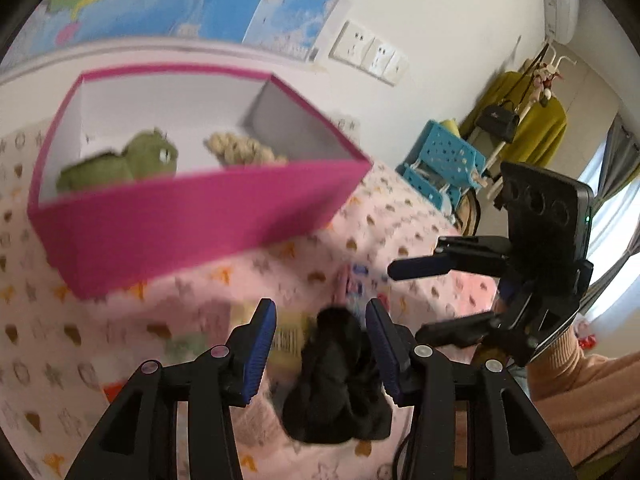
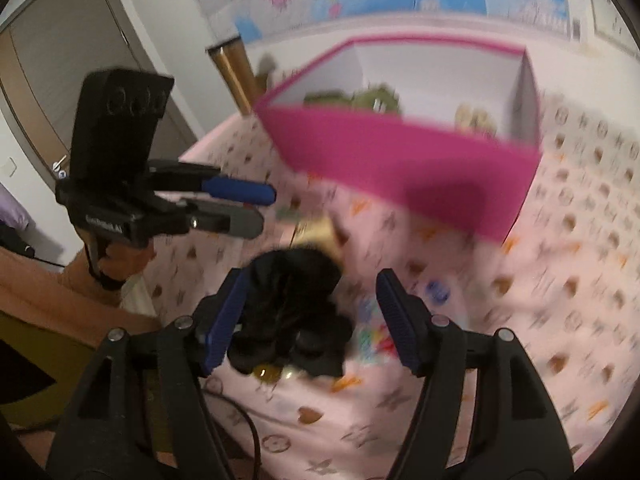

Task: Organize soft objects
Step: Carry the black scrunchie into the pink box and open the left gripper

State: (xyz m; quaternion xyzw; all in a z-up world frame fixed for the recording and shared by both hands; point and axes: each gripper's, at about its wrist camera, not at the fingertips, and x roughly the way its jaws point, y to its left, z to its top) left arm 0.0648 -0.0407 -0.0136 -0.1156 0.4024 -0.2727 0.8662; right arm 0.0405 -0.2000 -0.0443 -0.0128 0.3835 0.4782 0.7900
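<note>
On the pink patterned bedcover (image 1: 168,280) sits a magenta box (image 1: 192,216) holding a green plush (image 1: 132,160) and a beige plush (image 1: 244,150); nearer, the left gripper (image 1: 320,344) gapes wide around a black furry toy (image 1: 336,380), one pad touching it; the right gripper (image 2: 312,320) stands wide open, its left pad against the same toy.

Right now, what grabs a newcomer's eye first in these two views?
The bright pink box on the pink patterned bedspread, holding a green plush toy and a beige plush toy. Next, a black furry soft object lying between the open fingers of the left hand-held gripper. The right hand-held gripper frames a similar black shape, its fingers also apart.
</note>
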